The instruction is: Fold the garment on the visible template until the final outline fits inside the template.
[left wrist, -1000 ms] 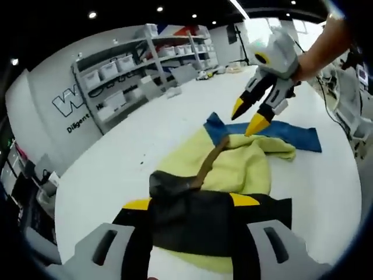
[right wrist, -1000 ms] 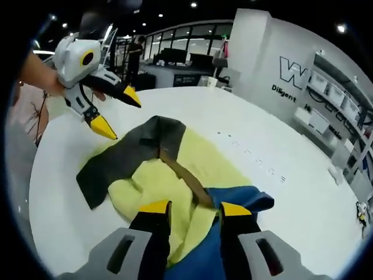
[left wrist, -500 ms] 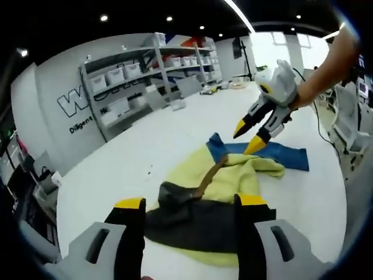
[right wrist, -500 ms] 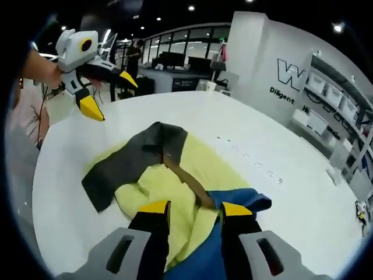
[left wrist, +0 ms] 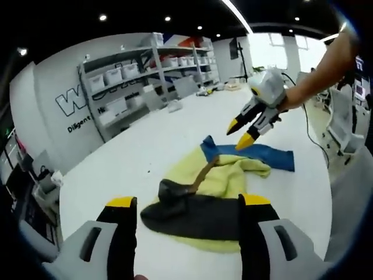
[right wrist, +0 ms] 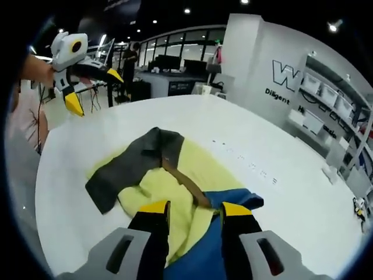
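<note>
A: Where's the garment [left wrist: 215, 186]?

B: Rumpled on the white table [left wrist: 145, 146], colour-blocked: pale yellow middle, dark grey panel [left wrist: 198, 213] at one end, blue part [left wrist: 262, 154] at the other, and a brown strap [left wrist: 201, 175] running over the yellow. In the right gripper view the same garment [right wrist: 169, 186] lies with the blue end nearest the camera and the grey panel toward the far left.

A: Left gripper [left wrist: 189, 201]?

B: Raised above the grey end. Fingers [left wrist: 122, 203] spread wide, yellow-tipped, nothing between them. In the right gripper view it [right wrist: 90, 87] hangs in the air at upper left, off the cloth, fingers parted, a person's hand [right wrist: 35, 70] behind it.

A: Right gripper [right wrist: 194, 208]?

B: Low at the blue end. Black fingers [right wrist: 154, 207] with yellow tips stand apart, cloth showing in the gap; cannot tell whether they touch it. In the left gripper view it [left wrist: 240, 132] hovers just above the blue part, tips apart, a bare forearm [left wrist: 320, 70] reaching in from the right.

A: Surroundings?

B: Grey shelves [left wrist: 140, 76] with bins along a wall bearing lettering [left wrist: 76, 111]; ceiling spotlights.
</note>
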